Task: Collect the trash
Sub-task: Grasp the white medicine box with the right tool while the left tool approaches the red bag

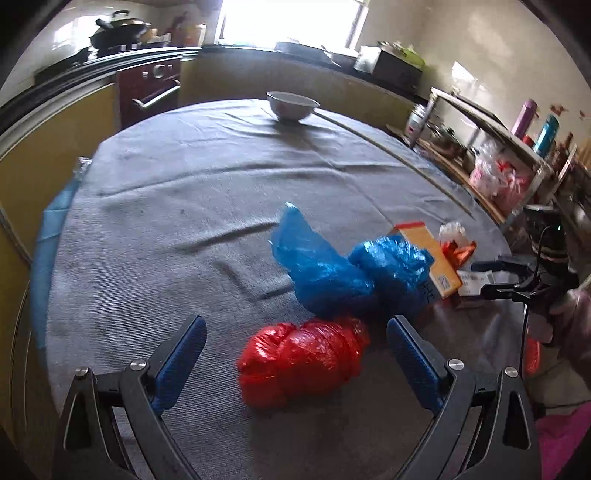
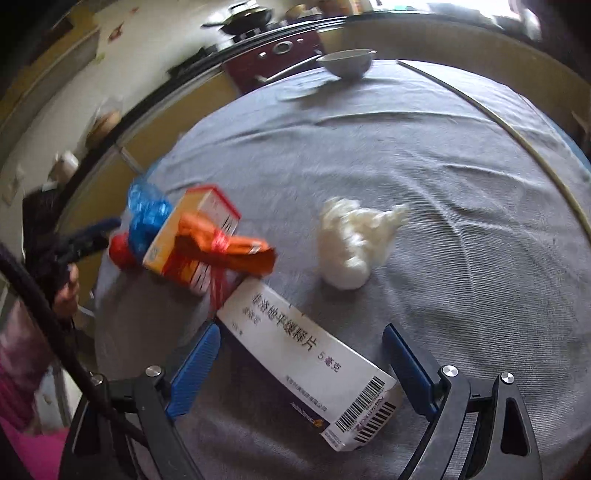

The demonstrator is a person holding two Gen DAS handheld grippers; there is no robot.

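A crumpled red plastic bag point(image 1: 303, 360) lies on the grey tablecloth between the fingers of my left gripper point(image 1: 295, 325), which is open and not touching it. Two blue plastic bags point(image 1: 325, 266) lie just beyond it. In the right wrist view a white medicine box point(image 2: 310, 365) lies slantwise between the blue pads of my right gripper point(image 2: 301, 329). That gripper is open, its pads close to the box's corners. Beyond the box are an orange carton point(image 2: 192, 240) with an orange wrapper point(image 2: 229, 247) on it, and a wad of white tissue point(image 2: 354, 240).
A white bowl point(image 1: 291, 105) stands at the far side of the round table point(image 1: 184, 192). Kitchen counters, a stove with a wok point(image 1: 118, 29) and a cluttered shelf point(image 1: 491, 162) ring the table. A person's sleeve point(image 2: 22, 350) shows at the lower left.
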